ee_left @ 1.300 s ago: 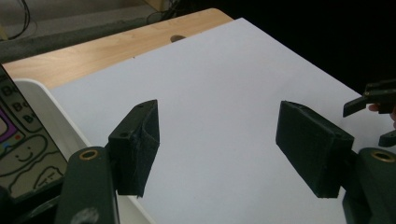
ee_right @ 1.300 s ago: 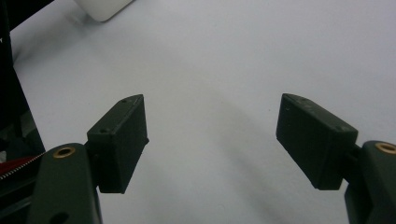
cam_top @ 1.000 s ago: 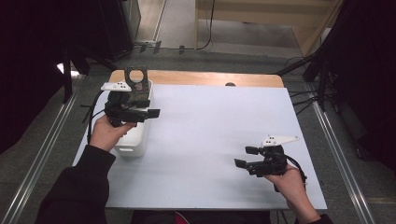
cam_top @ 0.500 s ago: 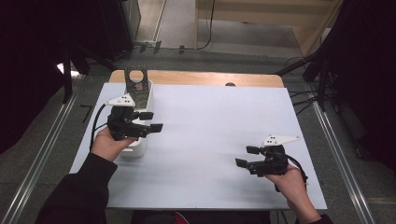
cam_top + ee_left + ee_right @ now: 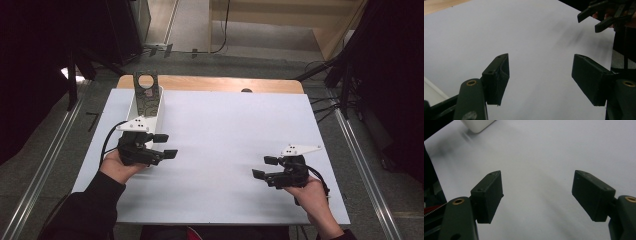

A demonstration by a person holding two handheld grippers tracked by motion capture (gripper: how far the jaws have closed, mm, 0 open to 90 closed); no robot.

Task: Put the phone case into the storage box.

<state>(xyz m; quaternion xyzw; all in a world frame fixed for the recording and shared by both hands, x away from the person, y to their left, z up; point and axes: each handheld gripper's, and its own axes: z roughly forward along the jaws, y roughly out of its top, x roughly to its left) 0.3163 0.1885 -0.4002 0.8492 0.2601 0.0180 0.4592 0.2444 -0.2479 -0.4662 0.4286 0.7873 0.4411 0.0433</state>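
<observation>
Item 1: white bin (image 5: 150, 107), long and narrow, on the white table sheet (image 5: 235, 130) at its far left part, one short end reaching toward the wooden table edge (image 5: 210, 83). A corner of the bin also shows at the top left of the right gripper view (image 5: 477, 125)

Item 2: dark perforated metal bracket (image 5: 147, 95) with a round hole at its top, standing upright inside the bin at the bin's far end, rising above the rim

Item 3: left gripper (image 5: 167, 146), held in a hand just past the bin's near end and slightly to its right side, low over the sheet, pointing away from the bin toward the sheet's middle. Jaws released, spread wide, nothing between them; in the left gripper view (image 5: 540, 77) bare white sheet lies in the gap

Item 4: right gripper (image 5: 262, 167), held in the other hand well apart from the bin, across the sheet on its near right part, pointing back toward the bin's side. Jaws released, nothing grasped; in the right gripper view (image 5: 537, 197) plain sheet lies between the pads. Its tips also appear at the top right of the left gripper view (image 5: 599, 16)
</observation>
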